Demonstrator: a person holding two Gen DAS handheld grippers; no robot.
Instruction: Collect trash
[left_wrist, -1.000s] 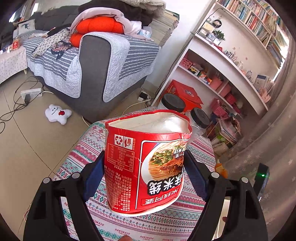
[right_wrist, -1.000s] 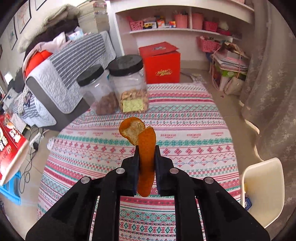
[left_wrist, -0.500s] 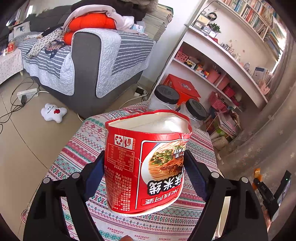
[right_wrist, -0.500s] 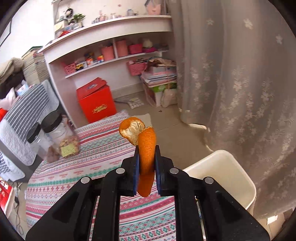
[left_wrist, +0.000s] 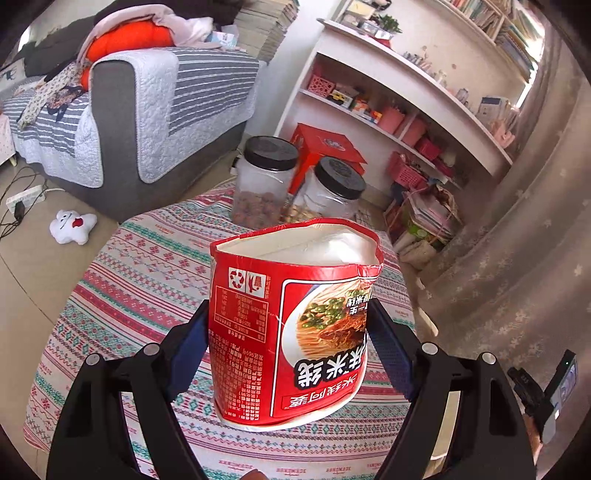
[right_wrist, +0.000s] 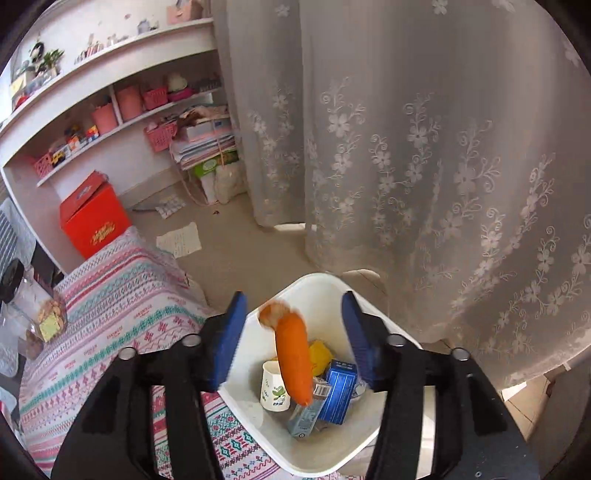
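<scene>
The right gripper has just been opening; its blue pads stand apart, and the orange peel hangs loose between them, at lower centre, over the white bin. The left gripper pinches a red noodle cup, mid-frame above the striped tablecloth.

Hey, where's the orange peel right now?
In the right wrist view, the orange peel hangs loose between the just-opened pads of the right tool, directly above the white trash bin beside the table.
</scene>
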